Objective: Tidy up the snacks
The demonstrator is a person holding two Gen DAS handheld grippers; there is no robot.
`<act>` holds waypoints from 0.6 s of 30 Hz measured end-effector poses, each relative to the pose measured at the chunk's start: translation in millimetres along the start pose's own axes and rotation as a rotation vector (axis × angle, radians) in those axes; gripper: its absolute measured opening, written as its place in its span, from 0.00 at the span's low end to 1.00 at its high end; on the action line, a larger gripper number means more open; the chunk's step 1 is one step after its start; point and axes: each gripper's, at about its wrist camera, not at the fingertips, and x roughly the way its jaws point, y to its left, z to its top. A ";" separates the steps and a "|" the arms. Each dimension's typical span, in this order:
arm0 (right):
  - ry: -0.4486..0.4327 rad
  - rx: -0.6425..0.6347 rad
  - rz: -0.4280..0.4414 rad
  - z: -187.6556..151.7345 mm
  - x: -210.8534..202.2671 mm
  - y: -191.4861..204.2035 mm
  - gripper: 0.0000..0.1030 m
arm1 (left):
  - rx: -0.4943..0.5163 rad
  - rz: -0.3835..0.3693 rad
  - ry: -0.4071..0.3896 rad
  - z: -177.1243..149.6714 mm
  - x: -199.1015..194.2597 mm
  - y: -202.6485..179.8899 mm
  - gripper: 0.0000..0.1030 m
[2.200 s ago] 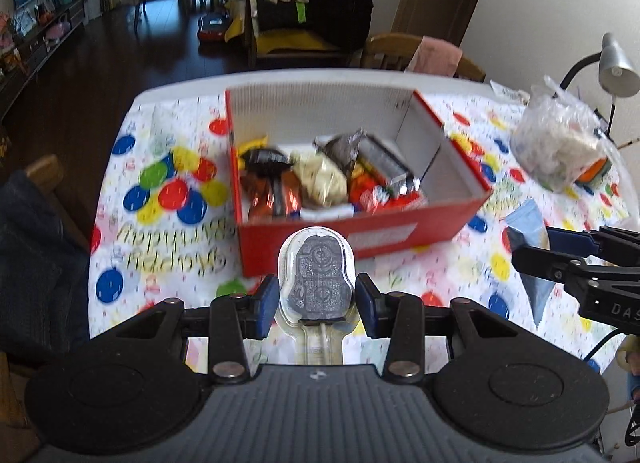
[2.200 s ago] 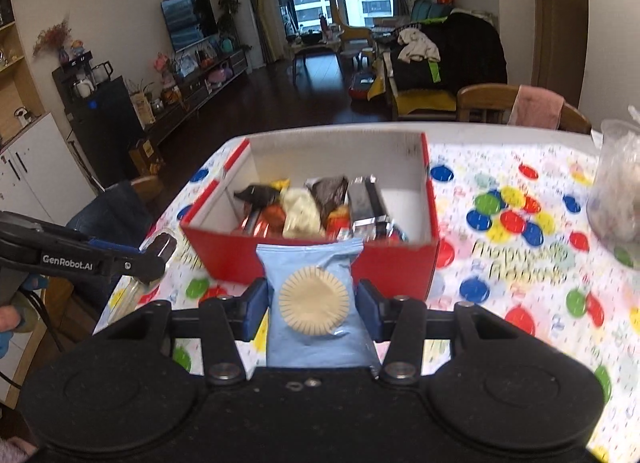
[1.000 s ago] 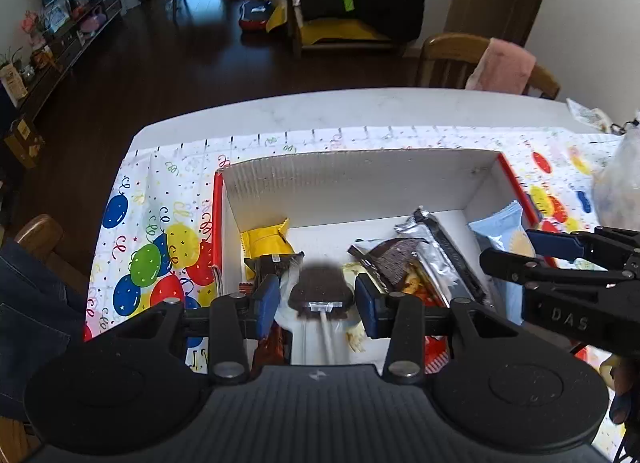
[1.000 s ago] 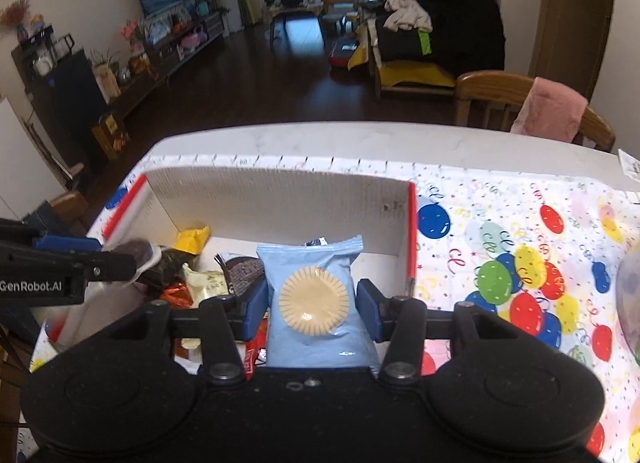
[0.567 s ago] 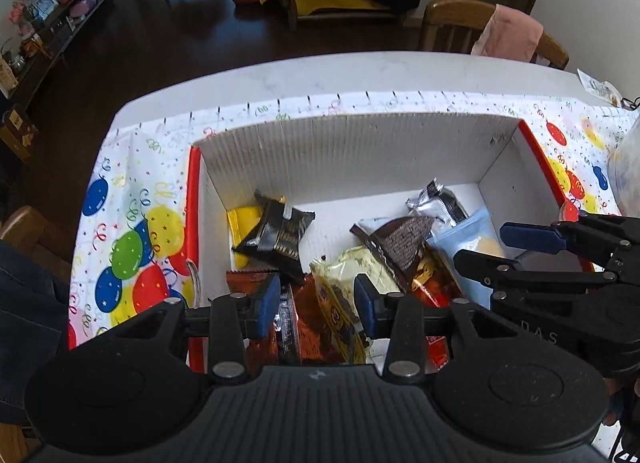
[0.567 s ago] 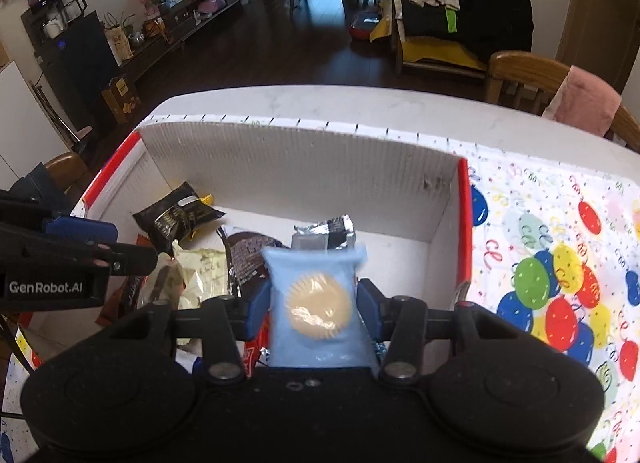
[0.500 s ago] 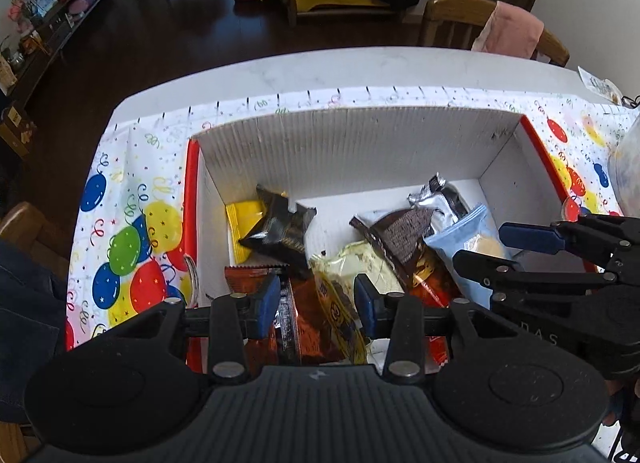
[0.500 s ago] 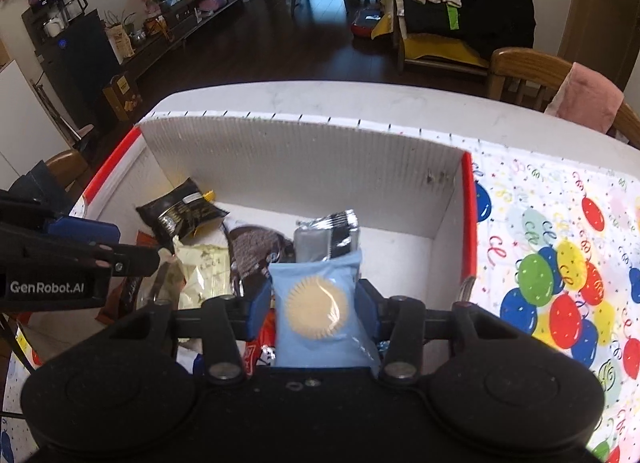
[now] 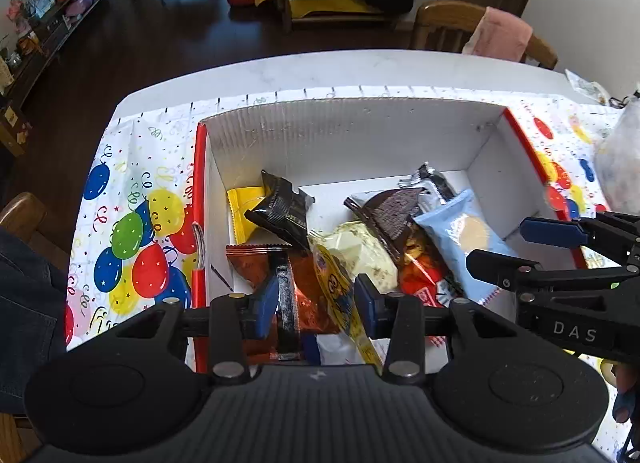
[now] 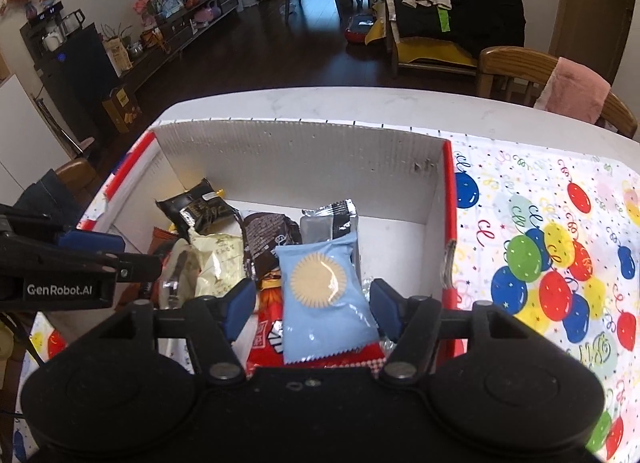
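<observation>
In the right wrist view the right claw point(image 10: 313, 309) hangs over the near end of the red-and-white cardboard box point(image 10: 304, 159), its blue pads spread apart with a clear gap on each side of the light blue cookie packet point(image 10: 326, 295); the jaws have just been widening, and the packet lies released between them on top of the other snacks, its lower edge over a red wrapper point(image 10: 266, 337). Just above it in the frame sit a silver-and-black packet point(image 10: 330, 219) and a dark brown chocolate packet point(image 10: 266, 241), with a pale cream packet point(image 10: 218, 253) and a black packet point(image 10: 200, 209) further left. In the left wrist view the left claw point(image 9: 316, 305) hovers low over the near left part of the box, its pads parted a little and gripping nothing; an orange-brown foil packet point(image 9: 260, 263) and a yellow printed wrapper point(image 9: 336, 283) show in the gap below them. A yellow packet point(image 9: 244, 207) lies by the box's left wall. The box stands on a balloon-printed cloth point(image 9: 132, 223) spread over the white worktop point(image 9: 320, 71). At the right edge of the left wrist view a filled clear plastic bag point(image 9: 620, 167) is partly visible. A wooden chair with a pink cloth point(image 10: 576, 91) stands beyond the worktop's far edge.
</observation>
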 end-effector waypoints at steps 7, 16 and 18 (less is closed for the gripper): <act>-0.064 0.015 -0.005 -7.7 -33.8 7.2 0.74 | 0.000 -0.031 -0.057 -11.3 -27.0 1.0 0.54; -0.134 0.045 -0.008 -19.2 -72.6 14.1 0.85 | 0.016 -0.054 -0.116 -30.6 -62.9 2.4 0.59; -0.145 0.035 -0.013 -23.2 -80.5 18.3 0.86 | 0.021 -0.061 -0.135 -35.4 -71.9 2.4 0.65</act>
